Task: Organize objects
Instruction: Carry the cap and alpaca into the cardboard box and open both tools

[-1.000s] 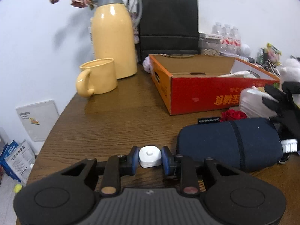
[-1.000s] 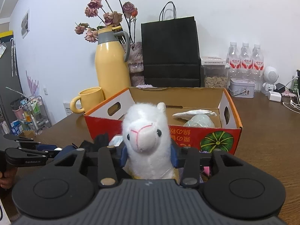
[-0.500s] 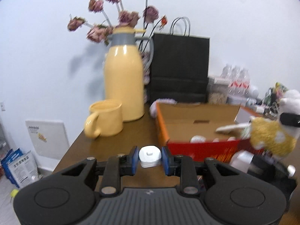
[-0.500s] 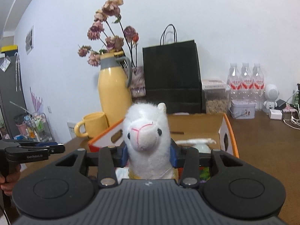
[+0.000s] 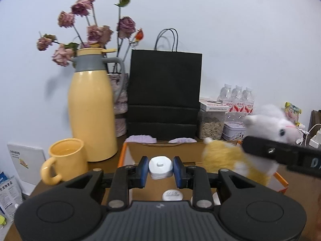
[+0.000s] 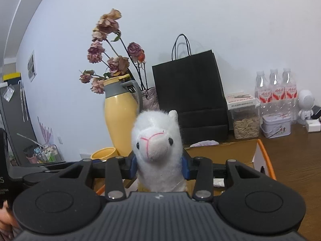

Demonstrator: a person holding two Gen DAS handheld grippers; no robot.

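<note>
Plush alpaca [image 6: 157,140] is clamped upright in right gripper [image 6: 158,165], head up, over the cardboard box [image 5: 128,150] at its right end. White plastic piece [image 5: 160,165] is pinched in left gripper [image 5: 160,169], over the box's near-left part. Both loads sit above the box opening; left looks better centred for a straight-down drop. Yellow mug [image 5: 66,160] stands left of the box.

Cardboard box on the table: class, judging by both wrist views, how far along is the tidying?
Done: a round tin already lies in the cardboard box. In hand: the left gripper clamps a small white cap above the box; the right gripper clamps a plush alpaca over it. Left: releasing both inside.
</note>
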